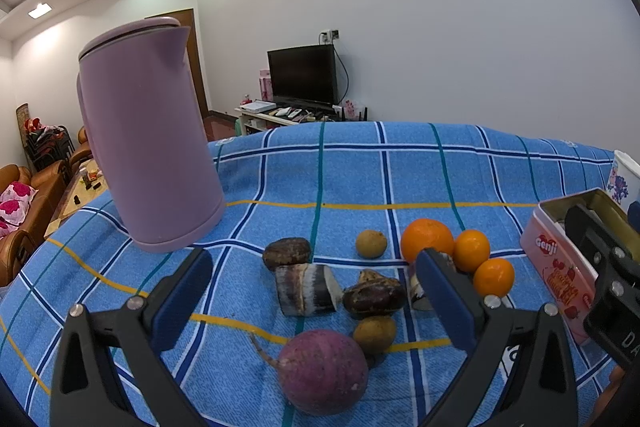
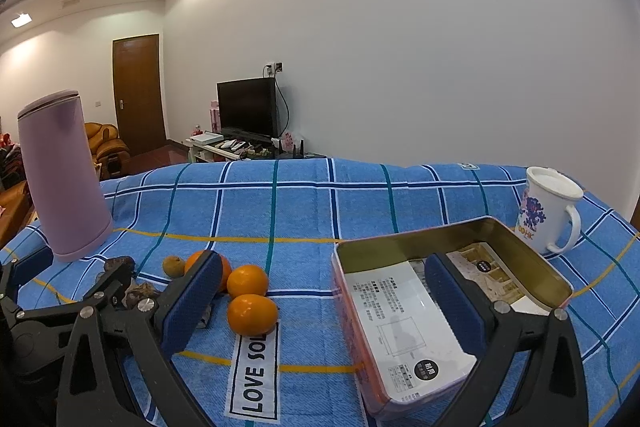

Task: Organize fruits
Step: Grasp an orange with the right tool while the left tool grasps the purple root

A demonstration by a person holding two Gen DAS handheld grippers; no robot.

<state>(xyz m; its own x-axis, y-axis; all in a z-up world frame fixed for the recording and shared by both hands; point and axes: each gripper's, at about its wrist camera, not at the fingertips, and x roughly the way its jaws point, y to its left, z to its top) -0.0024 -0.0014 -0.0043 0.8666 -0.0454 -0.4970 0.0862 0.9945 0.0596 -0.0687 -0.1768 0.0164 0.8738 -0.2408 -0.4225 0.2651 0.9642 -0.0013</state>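
The left gripper (image 1: 316, 303) hangs over the blue checked cloth (image 1: 360, 179) with its 2 blue-padded fingers spread wide and nothing between them. Nearest to it lies a round purple radish-like root with a thin tail (image 1: 323, 371); just behind are a small brown longan (image 1: 374, 334), a dark water caltrop (image 1: 374, 297) and a cut piece of striped cane (image 1: 307, 289). Farther back sit another dark brown lump (image 1: 286, 251), a second longan (image 1: 371, 243), 1 large orange (image 1: 426, 239) and 2 small oranges (image 1: 471, 250) close together. A tall lilac kettle (image 1: 148, 147) stands at the left beyond them.

The right gripper (image 2: 324, 299) is likewise spread and empty, poised above the open pink rectangular tin (image 2: 456, 247), which holds a white printed card (image 2: 396, 311). Left of the tin lie the small oranges, apart from it. Behind the tin stands a white mug with a purple print (image 2: 548, 211).
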